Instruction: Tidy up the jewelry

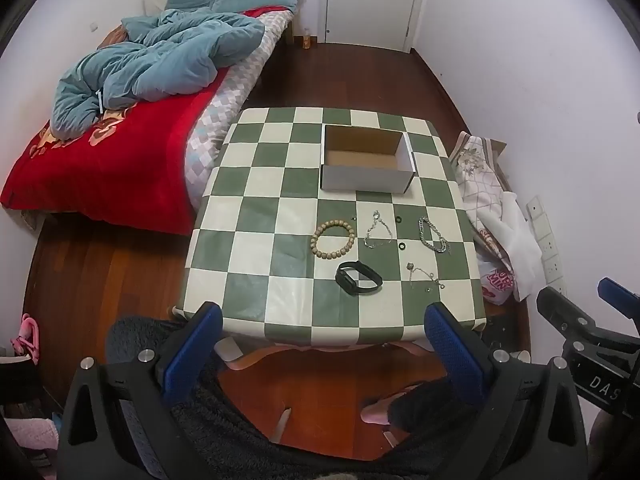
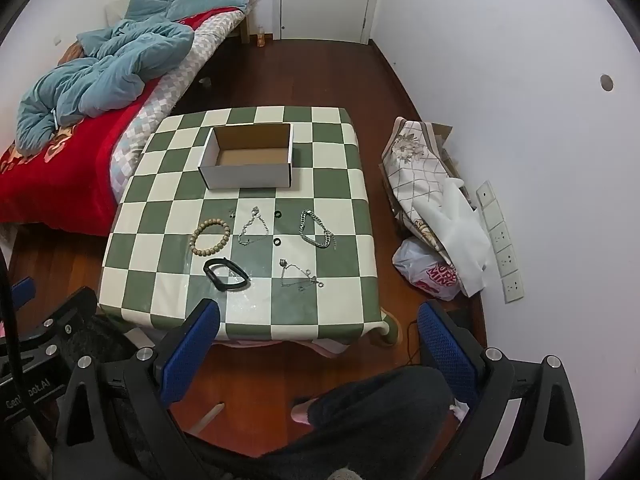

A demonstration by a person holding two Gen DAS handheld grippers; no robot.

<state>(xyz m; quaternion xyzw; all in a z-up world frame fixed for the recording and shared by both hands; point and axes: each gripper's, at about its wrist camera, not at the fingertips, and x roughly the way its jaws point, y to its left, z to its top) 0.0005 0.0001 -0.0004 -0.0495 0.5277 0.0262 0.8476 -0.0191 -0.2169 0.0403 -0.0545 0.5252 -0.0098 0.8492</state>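
On the green and white checkered table stands an open, empty white cardboard box. In front of it lie a wooden bead bracelet, a thin silver chain, a thick silver chain, another thin chain and a black wristband. My left gripper and right gripper are open and empty, held back before the table's near edge.
A bed with red blanket and blue duvet stands left of the table. Bags and cloth lie on the floor at the right by the wall. Small black rings lie among the jewelry. A white door is at the back.
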